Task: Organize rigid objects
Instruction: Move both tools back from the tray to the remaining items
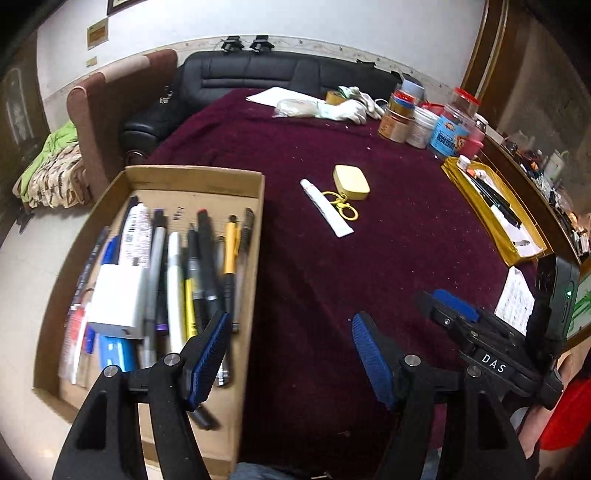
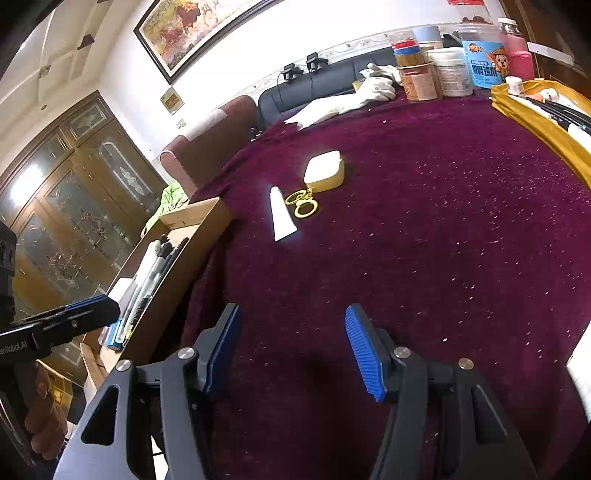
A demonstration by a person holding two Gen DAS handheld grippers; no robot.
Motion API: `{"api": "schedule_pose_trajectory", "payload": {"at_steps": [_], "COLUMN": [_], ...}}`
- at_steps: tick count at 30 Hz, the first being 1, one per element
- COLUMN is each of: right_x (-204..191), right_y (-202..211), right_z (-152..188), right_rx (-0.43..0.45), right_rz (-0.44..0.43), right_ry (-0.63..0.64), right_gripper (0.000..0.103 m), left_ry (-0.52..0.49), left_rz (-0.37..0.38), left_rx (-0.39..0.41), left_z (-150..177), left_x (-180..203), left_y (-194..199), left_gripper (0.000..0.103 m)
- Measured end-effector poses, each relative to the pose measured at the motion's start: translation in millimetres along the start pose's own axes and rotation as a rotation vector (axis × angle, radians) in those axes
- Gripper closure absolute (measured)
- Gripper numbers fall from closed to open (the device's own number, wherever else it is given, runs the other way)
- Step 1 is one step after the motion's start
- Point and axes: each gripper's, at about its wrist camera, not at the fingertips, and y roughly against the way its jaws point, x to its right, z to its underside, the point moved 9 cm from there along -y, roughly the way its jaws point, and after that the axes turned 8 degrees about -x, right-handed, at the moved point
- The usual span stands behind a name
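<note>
Fisheye-warped, dim edges; glare whitens the tube (image 2: 281, 218).

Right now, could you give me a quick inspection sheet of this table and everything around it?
Surface: maroon cloth covers the table, speckled with crumbs.
Job's things: white tube and yellow case with key rings lie loose mid-table; cardboard box on the left holds pens and a white charger.
Clutter: jars, gloves, paper at the far edge; yellow tray on the right.
Grippers: left gripper open, empty, at the box's edge; right gripper open, empty, over bare cloth.
Cables: nothing seen.
Surroundings: black sofa, brown armchair, framed painting, wooden cabinet.
</note>
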Motion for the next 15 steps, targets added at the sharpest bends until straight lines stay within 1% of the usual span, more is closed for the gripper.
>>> {"api": "schedule_pose_trajectory", "payload": {"at_steps": [2,7,11,15], "right_x": [3.5,12.2,15.0,20.8], "right_y": [0.0,2.6,4.7,-1.1], "right_z": [-0.9,-4.3,-8.3,-9.8], "right_rx": [0.001,0.01,0.023,0.023], "right_rz": [0.002,0.015,0.019,0.033], "right_ry": [-0.003,-0.01,-0.009,-0.015], "right_gripper": [0.041,0.039,0.039,0.039], "left_ry": [-0.007,-0.002,-0.005,-0.024], "left_rz": [0.009,0.019,0.022,0.033], "left_rx": [-0.007,-0.022,-0.031,-0.05], "left_z": [0.5,-1.3,-16.2,-36.3], "left_x": [5.1,4.7,7.5,21.9], "left_y": [-2.6,-6.4,-13.5,-24.9], "left_gripper": [0.031,0.031,0.031,0.031]}}
